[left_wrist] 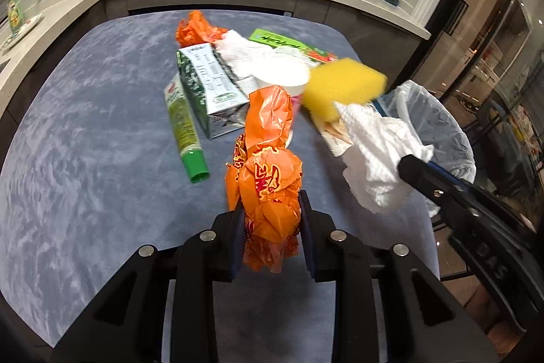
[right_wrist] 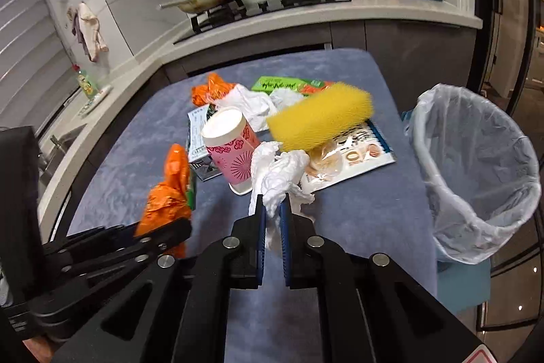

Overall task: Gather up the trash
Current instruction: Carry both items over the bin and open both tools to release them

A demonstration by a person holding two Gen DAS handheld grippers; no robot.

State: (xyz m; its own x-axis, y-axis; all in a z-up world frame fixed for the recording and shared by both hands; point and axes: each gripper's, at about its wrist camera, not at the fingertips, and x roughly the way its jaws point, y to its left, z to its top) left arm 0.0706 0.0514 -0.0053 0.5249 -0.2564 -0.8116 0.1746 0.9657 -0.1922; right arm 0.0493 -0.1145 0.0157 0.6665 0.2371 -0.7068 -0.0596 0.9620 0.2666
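My left gripper (left_wrist: pixel 270 203) is shut on a crumpled orange wrapper (left_wrist: pixel 268 172) and holds it above the blue table; the wrapper also shows in the right wrist view (right_wrist: pixel 168 193). My right gripper (right_wrist: pixel 273 204) is shut on a white crumpled tissue (right_wrist: pixel 278 176), also seen in the left wrist view (left_wrist: pixel 374 152). A bin lined with a clear bag (right_wrist: pixel 476 172) stands off the table's right edge. A yellow sponge (right_wrist: pixel 319 116), blurred, appears in the air over the trash pile.
On the table lie a pink paper cup (right_wrist: pixel 231 148), a green-white carton (left_wrist: pixel 207 84), a green tube (left_wrist: pixel 185 131), another orange wrapper (left_wrist: pixel 195 29), white tissues (left_wrist: pixel 248 53), a green packet (left_wrist: pixel 289 45) and a printed food packet (right_wrist: pixel 357 155). A counter with stove and bottles runs behind.
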